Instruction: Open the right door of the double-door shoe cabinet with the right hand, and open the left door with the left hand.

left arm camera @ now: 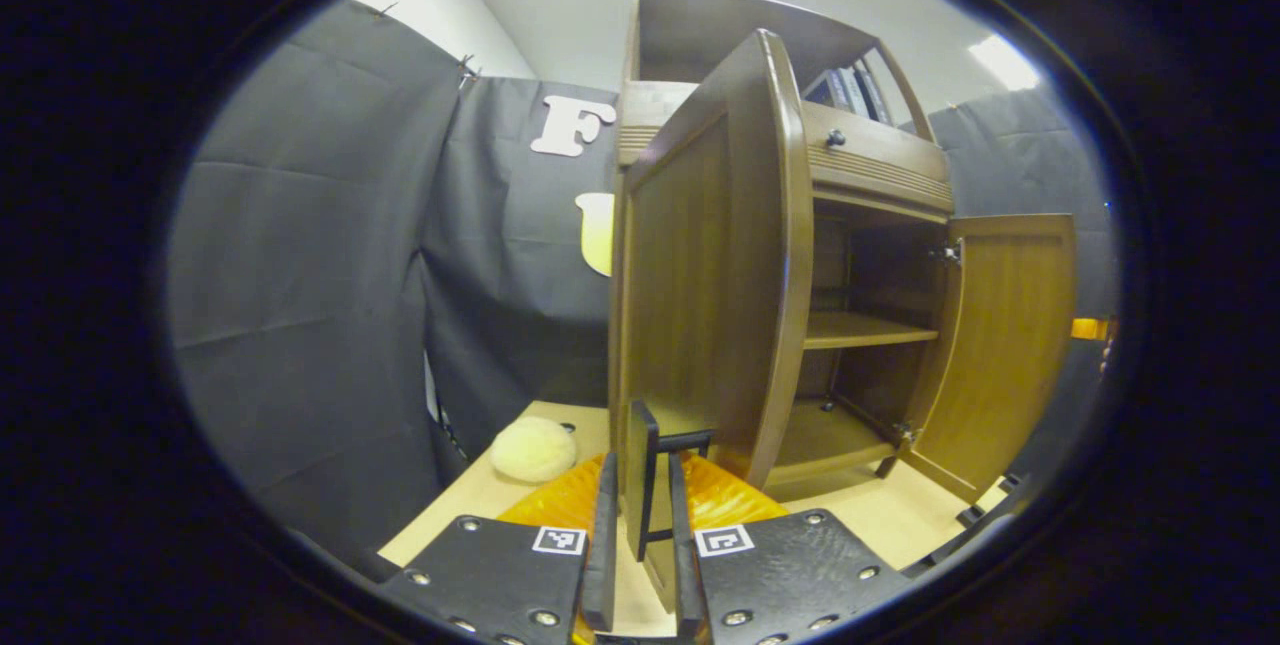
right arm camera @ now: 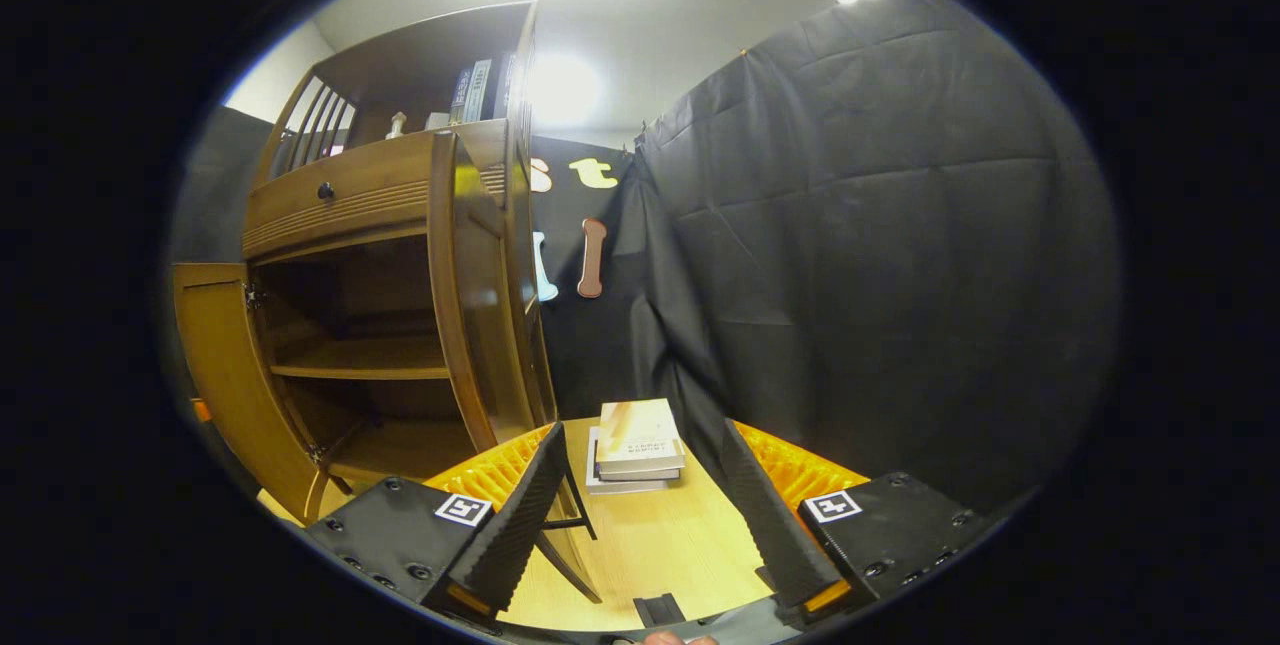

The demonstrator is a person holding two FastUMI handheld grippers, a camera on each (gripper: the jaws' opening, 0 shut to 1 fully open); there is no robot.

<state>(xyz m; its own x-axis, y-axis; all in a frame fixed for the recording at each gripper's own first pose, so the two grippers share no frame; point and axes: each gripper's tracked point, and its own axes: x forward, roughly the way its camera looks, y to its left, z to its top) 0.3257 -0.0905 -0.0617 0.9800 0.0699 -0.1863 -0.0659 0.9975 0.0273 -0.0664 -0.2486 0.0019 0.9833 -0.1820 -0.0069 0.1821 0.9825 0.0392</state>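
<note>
Gripping the left door's dark handle (left arm camera: 650, 470) at lower centre, the left hand-held gripper (left arm camera: 640, 565) pinches tight; right hand-held gripper (right arm camera: 640, 515) gapes. Both rigid wooden doors stand open, swinging lightly.

Book spines (right arm camera: 478, 90) atop cabinet (right arm camera: 350, 195) too small.
</note>
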